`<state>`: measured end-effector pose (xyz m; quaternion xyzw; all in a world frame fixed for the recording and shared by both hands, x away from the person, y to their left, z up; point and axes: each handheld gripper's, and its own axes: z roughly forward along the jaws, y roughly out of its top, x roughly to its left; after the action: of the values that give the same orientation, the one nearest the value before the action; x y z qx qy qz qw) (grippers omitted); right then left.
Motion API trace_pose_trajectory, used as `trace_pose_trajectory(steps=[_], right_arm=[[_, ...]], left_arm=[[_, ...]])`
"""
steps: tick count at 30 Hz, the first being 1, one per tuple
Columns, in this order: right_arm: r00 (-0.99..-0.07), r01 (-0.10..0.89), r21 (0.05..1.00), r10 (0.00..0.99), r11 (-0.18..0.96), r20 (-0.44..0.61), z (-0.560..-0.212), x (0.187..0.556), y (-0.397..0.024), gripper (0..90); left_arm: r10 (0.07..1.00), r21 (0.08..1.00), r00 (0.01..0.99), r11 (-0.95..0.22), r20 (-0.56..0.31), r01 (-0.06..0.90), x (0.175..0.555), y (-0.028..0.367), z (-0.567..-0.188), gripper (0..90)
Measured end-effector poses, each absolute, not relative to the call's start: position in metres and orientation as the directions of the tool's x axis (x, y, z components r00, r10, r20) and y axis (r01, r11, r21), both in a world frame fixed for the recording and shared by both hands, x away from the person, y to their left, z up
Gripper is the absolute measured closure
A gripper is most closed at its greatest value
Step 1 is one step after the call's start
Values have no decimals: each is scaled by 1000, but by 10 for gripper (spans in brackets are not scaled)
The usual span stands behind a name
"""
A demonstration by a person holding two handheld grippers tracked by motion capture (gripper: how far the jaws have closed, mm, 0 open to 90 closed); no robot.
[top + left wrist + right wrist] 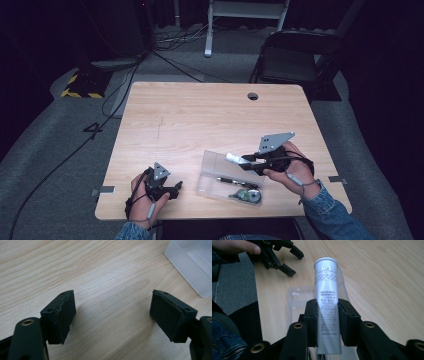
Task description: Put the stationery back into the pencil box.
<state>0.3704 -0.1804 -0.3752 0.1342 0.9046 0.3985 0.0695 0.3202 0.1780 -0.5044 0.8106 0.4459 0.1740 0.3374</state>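
Note:
My right gripper (246, 161) is shut on a silver tube (233, 158) with a white cap, held level just above a clear plastic tray (207, 170). In the right gripper view the pads clamp the tube (326, 290) near its crimped end, and its cap points away over the tray (295, 300). My left gripper (177, 187) rests on the table (200, 115) near the front left corner. Its jaws stand wide open with bare wood between them (112, 312). The tray's corner (192, 267) lies to its upper right.
A black pen (232, 181) and a round grey-green item (248, 196) lie in the tray. The table has a cable hole (253, 96) at the far right. A dark chair (292, 60) stands behind the table, and cables run over the floor at left.

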Motion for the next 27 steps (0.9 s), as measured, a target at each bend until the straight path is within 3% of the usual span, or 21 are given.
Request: trace_pose_trajectory(steps=[27], right_arm=[[-988,128,650,152,749,19,-397,354,-148,708]], left_arm=[[840,702,541,-372,-23,608,321,177,-504,212]])
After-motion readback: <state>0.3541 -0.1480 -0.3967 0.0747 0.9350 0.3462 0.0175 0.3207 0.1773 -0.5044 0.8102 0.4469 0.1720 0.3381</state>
